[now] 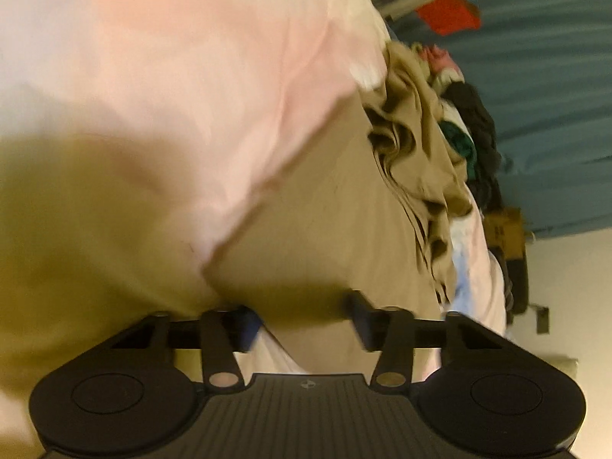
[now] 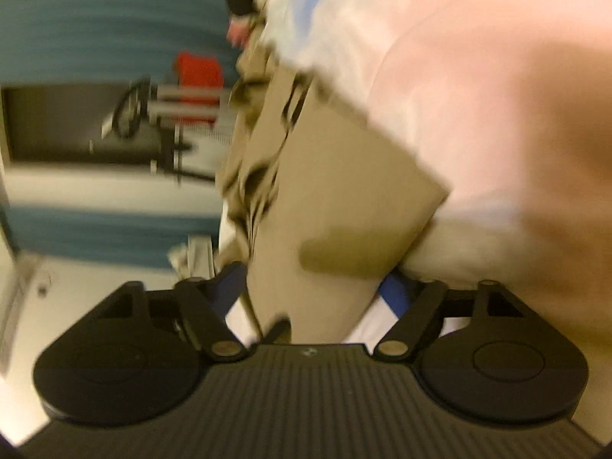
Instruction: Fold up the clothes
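View, left wrist: left gripper (image 1: 304, 323) points down at tan garment (image 1: 329, 206), which lies spread on a pale sheet (image 1: 474, 267). A fold of the tan cloth sits btwn the jaws. Blur hides whether the pads press it, so grip cannot be told. Pink garment (image 1: 191, 95) overlaps the tan garment's left part. Bunched tan cloth and a mixed clothes pile (image 1: 470, 130) lie at its far right edge, w/ a teal curtain (image 1: 554, 114) beyond and a red item (image 1: 447, 11) above that.

View, right wrist: right gripper (image 2: 313, 290) straddles a near corner of the tan garment (image 2: 344, 199). The jaws stand apart, w/ pale gaps showing on both sides of the cloth, so nothing is pinched yet. Pink garment (image 2: 478, 95) lies right of the tan one. Curtain (image 2: 95, 19) and red item (image 2: 199, 72) are left of it, heavily blurred.

Step, judged: taking hold of the tan garment's near edge w/ both tongs, start of a fold. Next move calls for both pads to close on the tan layer only, clear of the pink cloth, then an even lift so the edge carries over w/o dragging.
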The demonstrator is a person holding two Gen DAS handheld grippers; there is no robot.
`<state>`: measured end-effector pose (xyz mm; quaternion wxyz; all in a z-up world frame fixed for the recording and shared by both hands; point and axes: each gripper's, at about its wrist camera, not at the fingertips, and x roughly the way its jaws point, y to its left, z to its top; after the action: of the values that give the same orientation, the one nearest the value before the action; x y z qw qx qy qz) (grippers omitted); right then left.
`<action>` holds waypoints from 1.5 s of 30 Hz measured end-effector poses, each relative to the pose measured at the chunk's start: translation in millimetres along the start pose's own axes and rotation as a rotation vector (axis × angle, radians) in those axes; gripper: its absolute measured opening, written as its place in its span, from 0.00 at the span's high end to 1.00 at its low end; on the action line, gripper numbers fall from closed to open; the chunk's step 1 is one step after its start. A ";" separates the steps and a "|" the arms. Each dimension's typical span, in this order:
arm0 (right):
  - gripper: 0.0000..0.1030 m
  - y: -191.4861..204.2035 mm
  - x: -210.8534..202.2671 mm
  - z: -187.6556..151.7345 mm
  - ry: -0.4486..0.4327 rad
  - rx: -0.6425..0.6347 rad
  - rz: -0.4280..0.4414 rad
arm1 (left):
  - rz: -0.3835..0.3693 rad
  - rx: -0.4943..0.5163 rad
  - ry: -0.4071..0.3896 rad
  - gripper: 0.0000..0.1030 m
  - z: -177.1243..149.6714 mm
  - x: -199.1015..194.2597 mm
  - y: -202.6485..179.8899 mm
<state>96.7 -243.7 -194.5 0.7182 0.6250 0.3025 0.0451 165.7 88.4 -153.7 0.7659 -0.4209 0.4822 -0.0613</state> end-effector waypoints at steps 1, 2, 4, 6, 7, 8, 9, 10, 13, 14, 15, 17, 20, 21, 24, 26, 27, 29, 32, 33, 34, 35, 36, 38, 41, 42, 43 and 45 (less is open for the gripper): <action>0.34 -1.3 -1.4 2.9 -0.024 0.002 -0.003 | -0.002 0.008 -0.003 0.63 1.0 -0.5 -0.2; 0.36 -1.9 -2.2 5.3 -0.041 -0.001 -0.010 | -0.004 0.015 -0.006 0.68 1.8 -1.2 -0.6; 0.42 -2.2 -2.9 7.4 -0.054 0.000 -0.022 | -0.006 0.040 -0.015 0.73 1.9 -6.2 -4.4; 0.60 0.4 -1.6 8.9 -0.061 -0.034 -0.059 | -0.008 0.065 -0.023 0.78 3.4 -11.6 -9.8; 0.76 1.7 -1.2 10.8 -0.065 -0.052 -0.076 | -0.016 0.071 -0.028 0.80 3.9 -15.5 -10.7; 0.86 2.7 -2.6 11.9 -0.069 -0.060 -0.076 | -0.025 0.077 -0.034 0.84 4.4 -18.9 -10.5; 0.86 3.6 -3.9 13.1 -0.073 -0.068 -0.075 | -0.034 0.082 -0.038 0.87 5.0 -21.3 -11.3; 0.88 5.2 -5.5 14.1 -0.078 -0.080 -0.073 | -0.043 0.084 -0.040 0.87 4.9 -21.8 -13.2; 0.90 20.3 -14.5 13.2 -0.107 -0.175 -0.048 | -0.077 0.079 -0.058 0.91 4.0 -29.0 -17.4; 0.90 27.2 -17.9 10.7 -0.117 -0.212 -0.037 | -0.089 0.084 -0.070 0.92 3.4 -34.2 -18.5; 0.91 32.1 -20.6 9.5 -0.124 -0.233 -0.025 | -0.099 0.101 -0.089 0.92 1.9 -40.8 -21.8; 0.92 39.7 -31.5 7.4 -0.137 -0.264 -0.001 | -0.120 0.133 -0.126 0.93 -0.9 -54.1 -28.3; 0.92 48.8 -46.7 4.5 -0.148 -0.289 0.009 | -0.160 0.147 -0.158 0.94 -5.2 -78.3 -31.1; 0.92 53.0 -50.3 3.1 -0.150 -0.304 0.002 | -0.171 0.149 -0.161 0.94 -8.1 -86.7 -29.6; 0.92 63.0 -68.6 -10.3 -0.162 -0.332 0.012 | -0.190 0.168 -0.185 0.94 -24.7 -112.4 -24.0; 0.92 67.8 -84.6 -23.4 -0.170 -0.358 0.002 | -0.195 0.184 -0.206 0.94 -40.5 -130.1 -18.7; 0.92 69.4 -94.8 -31.7 -0.174 -0.375 -0.010 | -0.196 0.179 -0.213 0.94 -50.7 -138.3 -14.7; 0.92 70.8 -115.3 -49.6 -0.194 -0.407 -0.050 | -0.198 0.187 -0.217 0.94 -70.0 -155.0 -11.0; 0.92 70.4 -156.6 -76.6 -0.248 -0.442 -0.049 | -0.217 0.213 -0.254 0.94 -97.8 -186.7 -8.4; 0.92 69.0 -168.7 -84.7 -0.258 -0.441 -0.037 | -0.226 0.214 -0.273 0.94 -107.4 -198.6 -6.4; 0.92 67.6 -180.2 -92.7 -0.267 -0.441 -0.027 | -0.235 0.207 -0.293 0.94 -117.7 -210.3 -3.1; 0.92 66.6 -189.8 -100.1 -0.276 -0.441 -0.023 | -0.240 0.197 -0.305 0.94 -127.2 -219.2 0.0; 0.92 65.5 -199.3 -107.4 -0.285 -0.442 -0.020 | -0.244 0.188 -0.318 0.94 -136.7 -228.1 3.1; 0.92 64.1 -214.6 -119.3 -0.301 -0.444 -0.023 | -0.238 0.184 -0.336 0.94 -153.8 -240.5 7.6; 0.92 64.4 -221.1 -121.7 -0.308 -0.444 -0.034 | -0.225 0.179 -0.326 0.94 -159.4 -242.9 9.7; 0.92 66.1 -220.7 -119.1 -0.310 -0.441 -0.034 | -0.225 0.172 -0.316 0.94 -157.0 -243.7 10.8; 0.92 69.3 -217.0 -115.0 -0.308 -0.438 -0.032 | -0.221 0.170 -0.305 0.94 -150.8 -241.8 9.0; 0.92 77.1 -207.8 -104.7 -0.295 -0.417 -0.031 | -0.206 0.184 -0.284 0.94 -133.0 -234.2 -2.1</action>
<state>-99.4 -228.1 -48.4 0.8687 0.4584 0.1879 0.0040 -62.2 126.2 -15.3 0.8511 -0.4009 0.3159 -0.1231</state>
